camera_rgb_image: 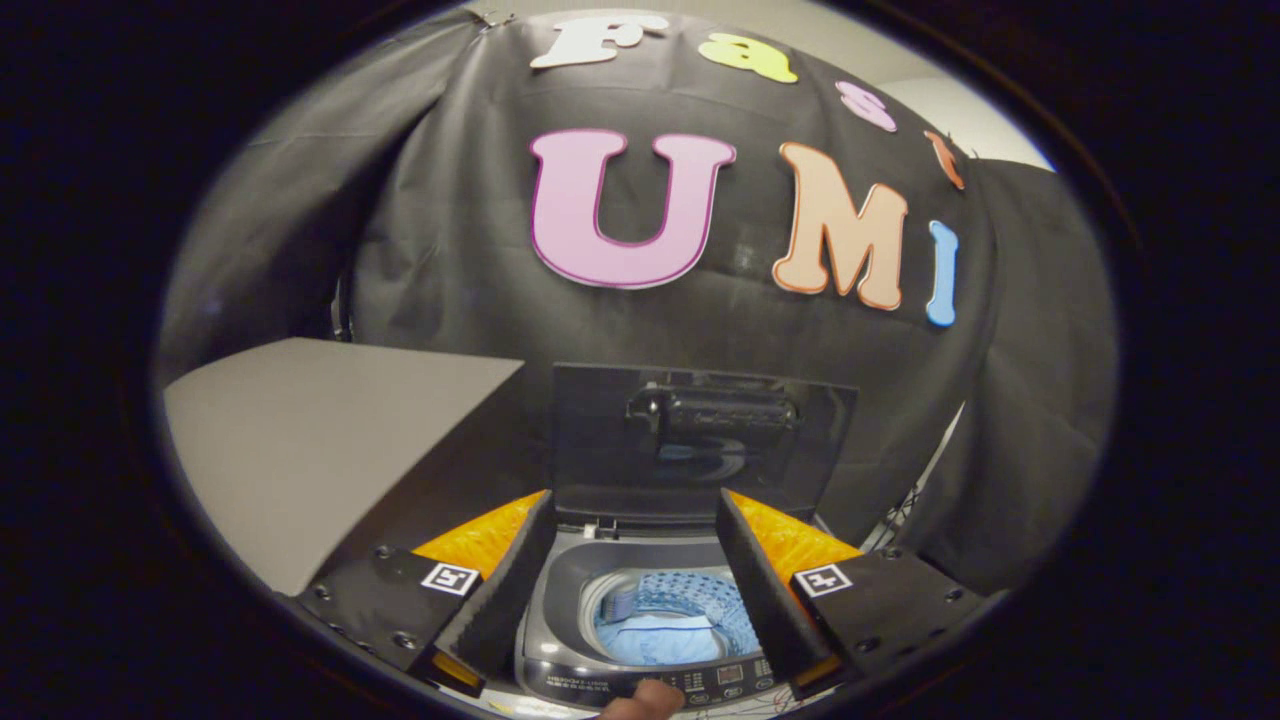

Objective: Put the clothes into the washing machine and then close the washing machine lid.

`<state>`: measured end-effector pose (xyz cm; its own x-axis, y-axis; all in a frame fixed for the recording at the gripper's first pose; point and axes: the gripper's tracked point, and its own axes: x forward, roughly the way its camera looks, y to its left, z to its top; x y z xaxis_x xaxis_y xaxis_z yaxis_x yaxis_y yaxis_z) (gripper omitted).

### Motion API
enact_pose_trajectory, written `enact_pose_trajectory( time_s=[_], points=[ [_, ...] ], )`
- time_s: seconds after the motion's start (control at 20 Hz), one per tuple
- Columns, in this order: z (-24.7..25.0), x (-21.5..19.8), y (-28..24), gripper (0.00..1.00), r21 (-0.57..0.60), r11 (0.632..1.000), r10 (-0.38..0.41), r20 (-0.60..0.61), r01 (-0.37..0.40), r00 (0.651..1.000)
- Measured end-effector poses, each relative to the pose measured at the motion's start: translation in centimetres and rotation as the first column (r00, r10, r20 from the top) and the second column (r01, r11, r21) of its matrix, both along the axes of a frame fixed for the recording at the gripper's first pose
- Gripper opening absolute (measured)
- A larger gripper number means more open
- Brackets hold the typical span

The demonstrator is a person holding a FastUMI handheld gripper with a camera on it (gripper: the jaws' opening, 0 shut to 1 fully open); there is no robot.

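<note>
A small top-loading washing machine (pixel 640 640) sits just ahead of and below the gripper (pixel 635 590), seen between its two fingers. The fingers are spread wide apart, released, with nothing held between them; one finger (pixel 500 590) stands to the left of the machine's opening and the other to its right.

The washing machine lid (pixel 700 440) is raised, standing upright behind the opening, with its inner face turned toward the camera. A dark handle or latch piece runs across the upper part of that face.

Inside the round drum (pixel 610 600), light blue clothes (pixel 660 635) lie bunched at the bottom. The drum's wall shows a blue dotted pattern above and to the right of the fabric.

Along the machine's near edge runs a dark control panel (pixel 720 680) with small buttons and markings too small to make out. A fingertip (pixel 645 698) of a person touches or rests just at the near edge of that panel.

To the left of the machine, a pale grey surface (pixel 320 440) stretches away toward the black cloth wall behind.
</note>
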<state>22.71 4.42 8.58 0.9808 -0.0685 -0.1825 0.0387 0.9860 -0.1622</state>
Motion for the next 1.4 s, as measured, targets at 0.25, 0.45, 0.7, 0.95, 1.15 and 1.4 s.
enact_pose_trajectory(
  time_s=[0.25,0.45,0.7,0.95,1.15,1.4],
  points=[
    [7.7,-2.0,1.2,0.98,0.03,1.0,-0.013,0.139,0.009,0.99],
    [13.1,-2.4,2.2,0.98,0.029,1.0,-0.006,0.213,0.0,0.977],
    [18.5,0.0,3.4,0.98,0.068,0.997,0.018,0.304,-0.04,0.953],
    [19.5,4.5,1.9,0.98,0.037,0.997,0.045,0.338,-0.061,0.94],
    [17.4,10.2,-0.2,0.98,0.075,0.994,0.049,0.315,-0.076,0.948],
    [14.2,15.9,-3.2,0.98,0.145,0.987,0.02,0.339,-0.073,0.941]
  ],
)
